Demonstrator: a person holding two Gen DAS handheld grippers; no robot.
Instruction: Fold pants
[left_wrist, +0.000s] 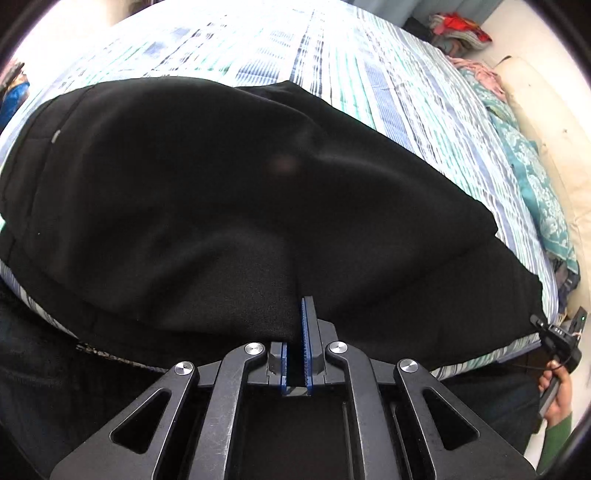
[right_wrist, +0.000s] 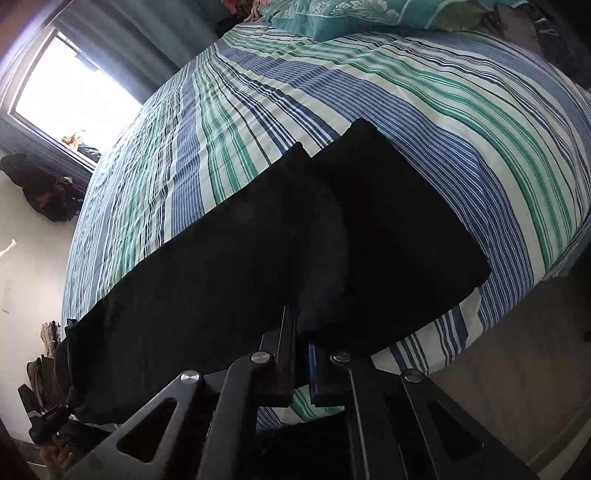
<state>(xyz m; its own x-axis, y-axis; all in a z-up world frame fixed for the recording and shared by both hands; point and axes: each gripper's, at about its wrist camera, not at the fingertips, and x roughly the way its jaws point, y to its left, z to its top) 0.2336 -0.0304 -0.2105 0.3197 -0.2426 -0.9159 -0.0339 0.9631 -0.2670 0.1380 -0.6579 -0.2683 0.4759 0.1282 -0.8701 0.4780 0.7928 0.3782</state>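
Black pants (left_wrist: 207, 192) lie spread across the striped bedsheet (left_wrist: 369, 74), near its front edge. My left gripper (left_wrist: 300, 314) is shut on the near edge of the pants, with cloth draped over its left finger. In the right wrist view the pants (right_wrist: 258, 258) stretch from lower left to the two leg ends at upper right. My right gripper (right_wrist: 301, 325) is shut on the pants' near edge. The right gripper also shows at the far right of the left wrist view (left_wrist: 539, 323), at a corner of the pants.
A teal patterned blanket (left_wrist: 535, 177) and a pile of clothes (left_wrist: 458, 29) lie along the bed's far side. A window (right_wrist: 70, 88) is at left in the right wrist view, with a dark bag (right_wrist: 44, 188) on the wall. Floor (right_wrist: 535, 369) lies beyond the bed's edge.
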